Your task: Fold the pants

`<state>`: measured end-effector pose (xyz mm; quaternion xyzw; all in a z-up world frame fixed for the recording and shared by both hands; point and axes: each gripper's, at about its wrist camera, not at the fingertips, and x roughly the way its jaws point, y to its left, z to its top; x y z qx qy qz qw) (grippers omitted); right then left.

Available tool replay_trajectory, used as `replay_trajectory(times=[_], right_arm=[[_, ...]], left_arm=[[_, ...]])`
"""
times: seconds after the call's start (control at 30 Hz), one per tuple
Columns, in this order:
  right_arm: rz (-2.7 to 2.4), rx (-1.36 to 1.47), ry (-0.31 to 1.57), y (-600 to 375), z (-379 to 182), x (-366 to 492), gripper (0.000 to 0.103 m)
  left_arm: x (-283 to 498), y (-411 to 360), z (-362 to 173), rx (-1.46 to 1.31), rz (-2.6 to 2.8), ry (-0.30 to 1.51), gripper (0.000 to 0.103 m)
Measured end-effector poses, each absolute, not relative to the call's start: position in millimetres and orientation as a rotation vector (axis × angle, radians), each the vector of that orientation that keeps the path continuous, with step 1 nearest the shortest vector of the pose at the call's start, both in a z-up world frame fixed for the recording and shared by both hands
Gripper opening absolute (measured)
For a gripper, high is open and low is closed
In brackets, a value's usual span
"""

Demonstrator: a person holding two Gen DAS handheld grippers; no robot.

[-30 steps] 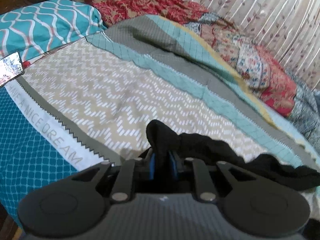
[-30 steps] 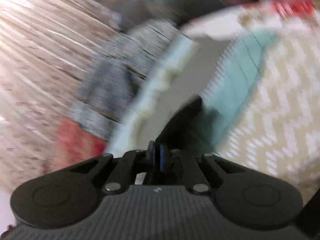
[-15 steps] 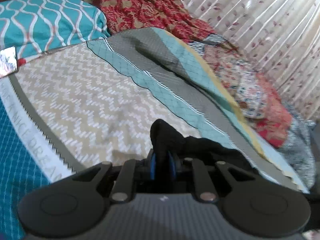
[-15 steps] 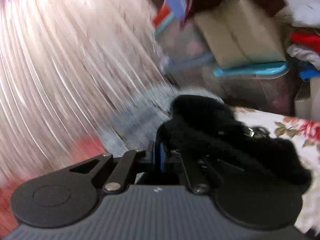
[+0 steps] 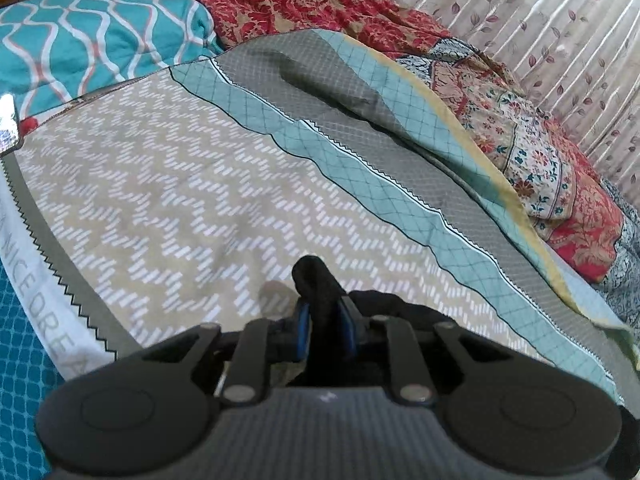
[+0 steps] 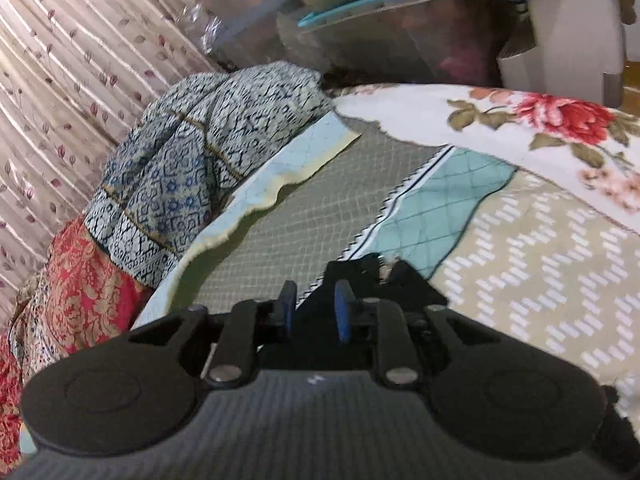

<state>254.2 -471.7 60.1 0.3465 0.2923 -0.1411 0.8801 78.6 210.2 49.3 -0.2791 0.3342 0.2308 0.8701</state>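
While beige zigzag-patterned bedspread (image 5: 168, 200) is lying clear ahead, left gripper (image 5: 325, 330) fingers, opening, are pinching bunched black fabric pants (image 5: 316, 280); right gripper (image 6: 316, 312) fingers are opening, pants loose between.

A home bedroom is indicated by a patterned bedspread (image 5: 168, 184), a teal pillow (image 5: 92, 44), leaf-print curtains (image 6: 60, 60) and stacked storage bins (image 6: 360, 28).

A patterned bedsheet (image 5: 168, 200), teal pillow (image 5: 88, 36), leaf-print curtain (image 5: 560, 28).
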Motion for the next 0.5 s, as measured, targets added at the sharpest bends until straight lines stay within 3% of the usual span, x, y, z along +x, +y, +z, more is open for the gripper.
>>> replay_trajectory(times=[0.03, 0.1, 0.23, 0.3, 0.5], right_arm=[[-0.285, 0.708, 0.615, -469, 54, 259, 0.038], [-0.266, 0.676, 0.644, -459, 48, 272, 0.048], [-0.293, 0.673, 0.704, -447, 33, 294, 0.060], [-0.340, 0.671, 0.746, -441, 26, 308, 0.068], [-0.481, 0.590, 0.878, -427, 3, 355, 0.082]], left_arm=[[78, 208, 52, -0.564, 0.483, 0.701, 0.024], [79, 205, 60, -0.494, 0.477, 0.695, 0.054], [82, 190, 79, -0.233, 0.472, 0.658, 0.064], [90, 180, 86, -0.100, 0.430, 0.659, 0.080], [124, 142, 82, 0.143, 0.201, 0.684, 0.102]])
